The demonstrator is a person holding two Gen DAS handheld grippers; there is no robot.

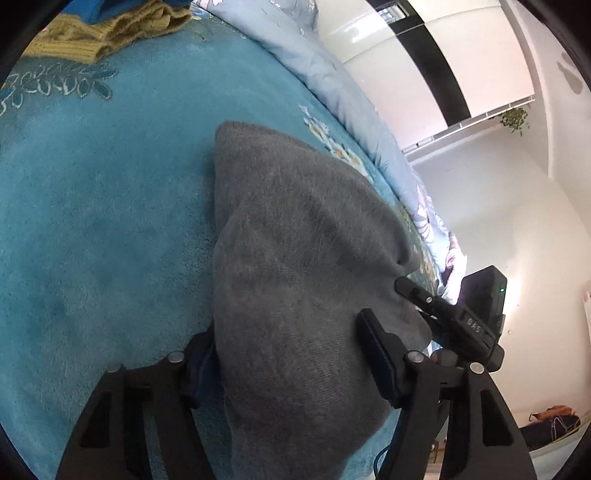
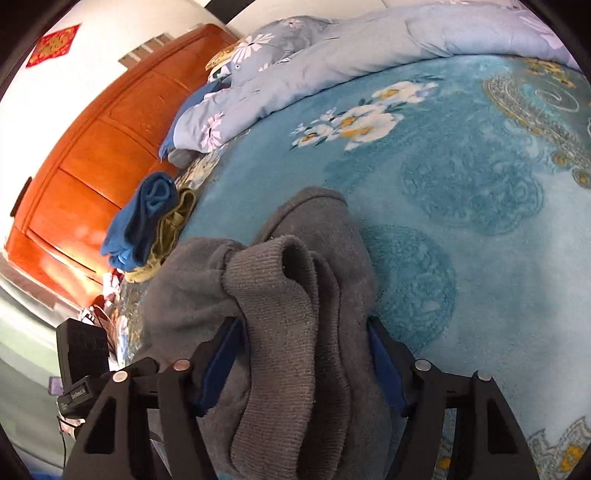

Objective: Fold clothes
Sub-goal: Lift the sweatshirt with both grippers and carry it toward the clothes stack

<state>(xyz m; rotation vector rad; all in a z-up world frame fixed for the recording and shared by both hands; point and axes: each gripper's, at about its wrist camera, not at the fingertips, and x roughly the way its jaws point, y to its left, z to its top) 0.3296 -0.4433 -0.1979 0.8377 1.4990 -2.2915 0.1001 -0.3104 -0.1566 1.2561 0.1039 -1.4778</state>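
Observation:
A grey knit sweater (image 1: 295,240) lies bunched on the teal blanket (image 1: 92,221). In the left wrist view my left gripper (image 1: 288,354) is shut on a thick fold of it, and the fabric fills the gap between the fingers. To the right, my right gripper (image 1: 402,286) pinches the sweater's edge. In the right wrist view my right gripper (image 2: 303,358) is shut on the grey sweater (image 2: 295,295). Its ribbed hem is gathered in folds between the blue pads. The rest of the garment trails forward onto the blanket (image 2: 480,221).
Folded blue (image 2: 140,225) and mustard-yellow (image 2: 173,221) garments are stacked near the orange wooden headboard (image 2: 92,147). The yellow knit (image 1: 103,33) also shows top left in the left wrist view. A light blue floral duvet (image 2: 332,55) lines the far side of the bed.

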